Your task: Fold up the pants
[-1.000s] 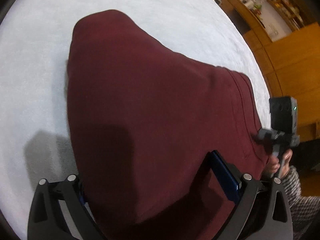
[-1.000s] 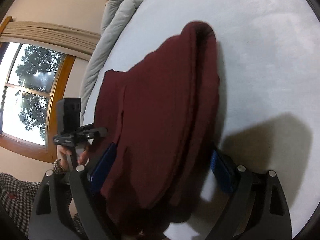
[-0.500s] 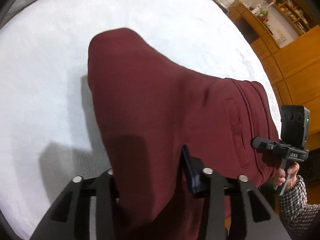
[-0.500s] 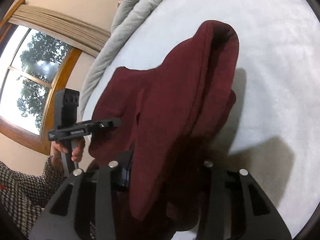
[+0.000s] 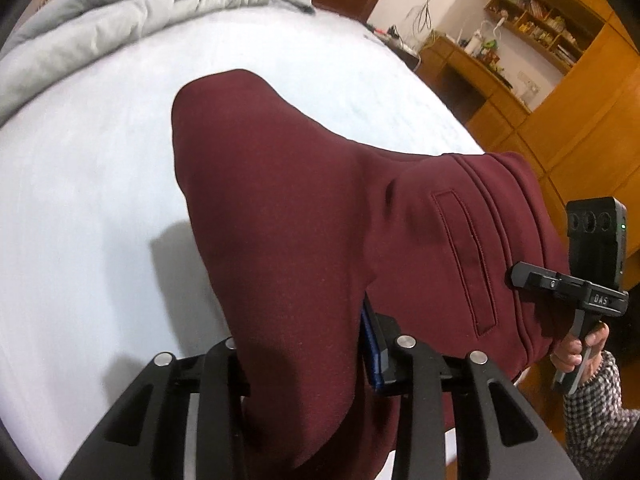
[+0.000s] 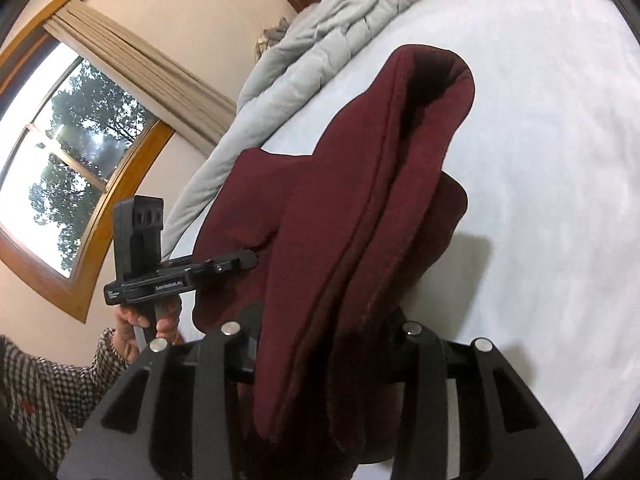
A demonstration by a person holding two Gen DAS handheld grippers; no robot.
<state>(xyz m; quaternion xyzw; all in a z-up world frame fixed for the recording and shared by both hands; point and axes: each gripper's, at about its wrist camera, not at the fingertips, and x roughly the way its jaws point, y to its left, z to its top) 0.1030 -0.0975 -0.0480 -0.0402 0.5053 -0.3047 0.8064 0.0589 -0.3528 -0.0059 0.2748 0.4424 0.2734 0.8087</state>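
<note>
Dark red pants (image 5: 304, 216) hang lifted above the white bed (image 5: 80, 200), their far fold still drooping toward the sheet. My left gripper (image 5: 304, 364) is shut on one near edge of the pants. My right gripper (image 6: 320, 364) is shut on the other near edge, where the layered pants (image 6: 360, 208) run between its fingers. A welt pocket and the waistband (image 5: 508, 216) show on the right side in the left wrist view. Each gripper shows in the other's view: the right one (image 5: 516, 276) and the left one (image 6: 252, 258).
A rumpled grey duvet (image 5: 140, 4) lies at the head of the bed, also in the right wrist view (image 6: 320, 40). Wooden wardrobe and shelves (image 5: 560, 92) stand to the right. A window with a curtain (image 6: 60, 152) is on the left wall.
Both grippers closed on the near edges of the pants and lifted them up off the bed. The cameras now sit higher, so the duvet and room show.
</note>
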